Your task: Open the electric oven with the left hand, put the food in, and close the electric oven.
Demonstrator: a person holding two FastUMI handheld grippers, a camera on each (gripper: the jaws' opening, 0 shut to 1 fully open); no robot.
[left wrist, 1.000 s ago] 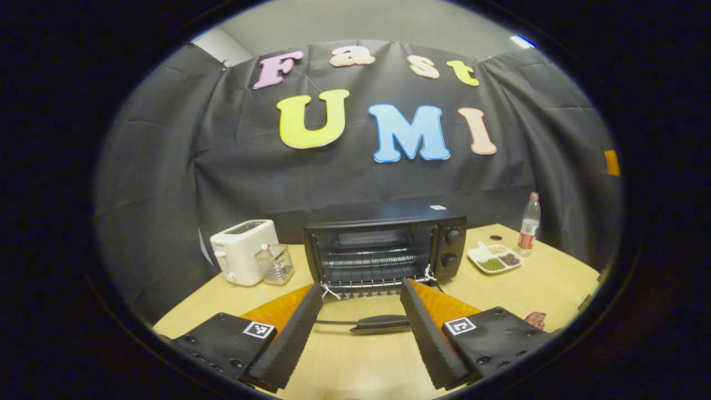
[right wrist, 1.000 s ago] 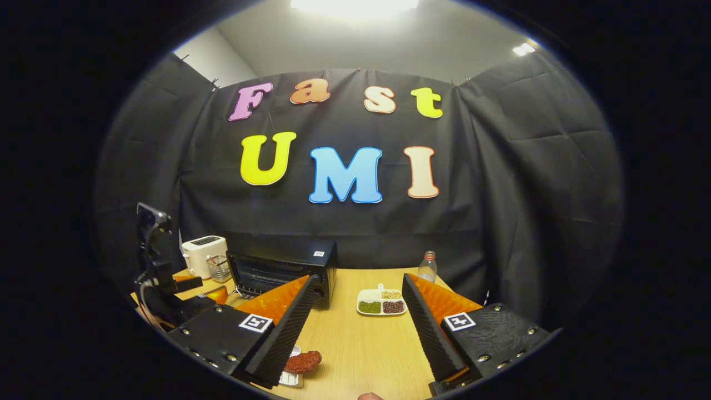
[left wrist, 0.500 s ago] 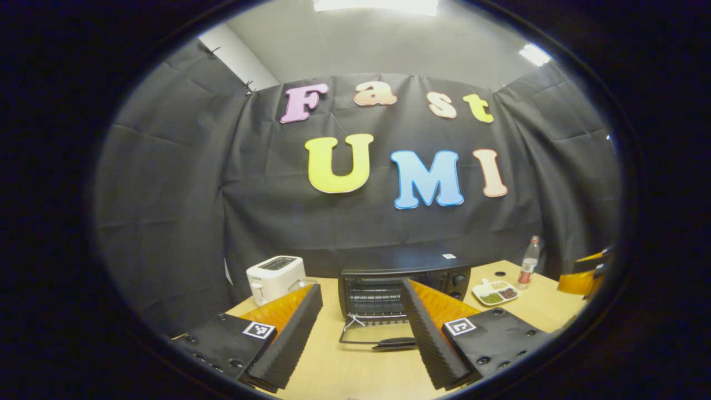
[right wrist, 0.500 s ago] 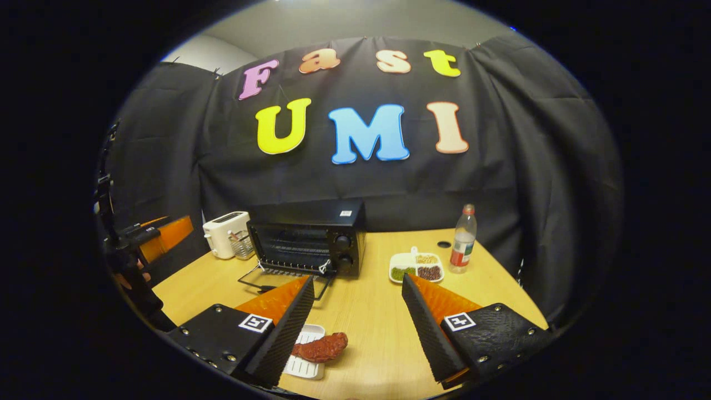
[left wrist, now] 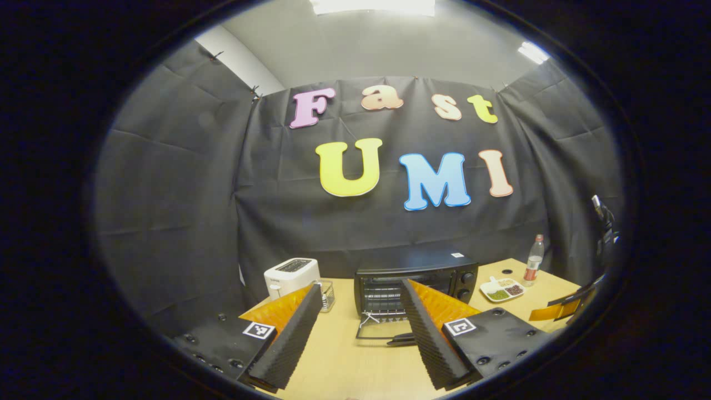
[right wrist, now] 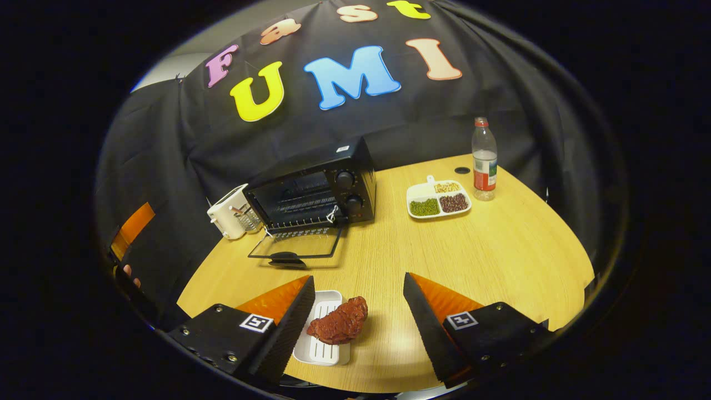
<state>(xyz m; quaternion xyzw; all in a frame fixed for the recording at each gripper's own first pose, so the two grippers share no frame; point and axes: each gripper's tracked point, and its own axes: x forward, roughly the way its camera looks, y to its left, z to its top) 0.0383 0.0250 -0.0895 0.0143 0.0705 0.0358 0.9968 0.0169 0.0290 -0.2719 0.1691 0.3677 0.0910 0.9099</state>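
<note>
Your electric oven (right wrist: 311,197) stands at the far left of the tabletop (right wrist: 489,250) with its door (right wrist: 297,243) dropped flat toward you, so the cavity is ready to load. Your left gripper (left wrist: 358,339) sits back from the door, fingers spread wide and empty, clear of the loading path. The food (right wrist: 340,325), a reddish chunk, lies partly on a small white tray (right wrist: 318,347) at the near edge. Your right gripper (right wrist: 358,322) hangs over it with fingers wide apart, bracketing the food, probably lined up for the pick.
</note>
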